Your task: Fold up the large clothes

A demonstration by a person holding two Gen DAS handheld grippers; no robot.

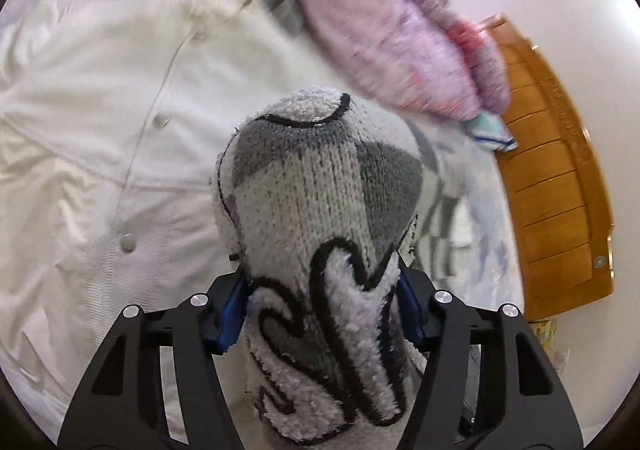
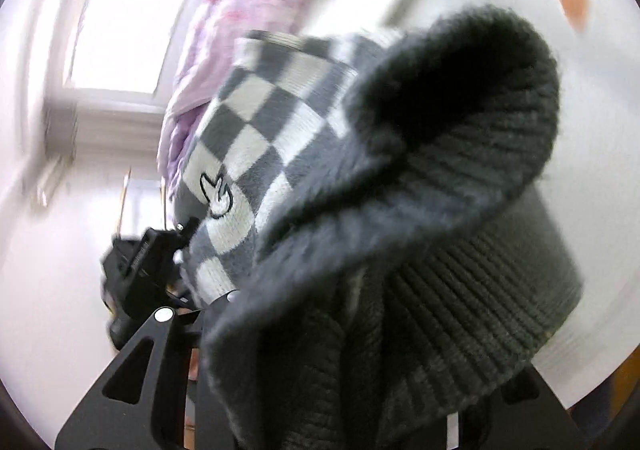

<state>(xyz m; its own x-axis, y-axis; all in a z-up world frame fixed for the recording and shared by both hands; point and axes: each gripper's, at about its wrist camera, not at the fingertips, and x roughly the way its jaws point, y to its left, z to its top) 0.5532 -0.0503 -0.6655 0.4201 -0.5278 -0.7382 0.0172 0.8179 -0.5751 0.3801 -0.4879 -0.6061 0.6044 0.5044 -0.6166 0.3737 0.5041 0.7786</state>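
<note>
- White jacket with snap buttons lies spread flat under everything in the left view; judged to be waiting its turn, or serving as the work surface
- Pink and purple knit garment sits bunched at the far edge, blurred; a wooden door stands beyond it on the right
- Grey and white checked sweater, the piece being folded, hangs lifted between both tools; probably raised so it drops straight before being laid down
- Its dark ribbed hem or cuff drapes over the right gripper and hides the fingers; cannot tell how far they stand apart, though the cloth appears to hang from there
- Left gripper is clamped on a thick bunch of the same sweater, fuzzy black-outlined patch uppermost; jaws partly spread by the bulk, blue pads pressed against the knit on both sides
- Left tool also shows small in the right view, at the sweater's lower edge
</note>
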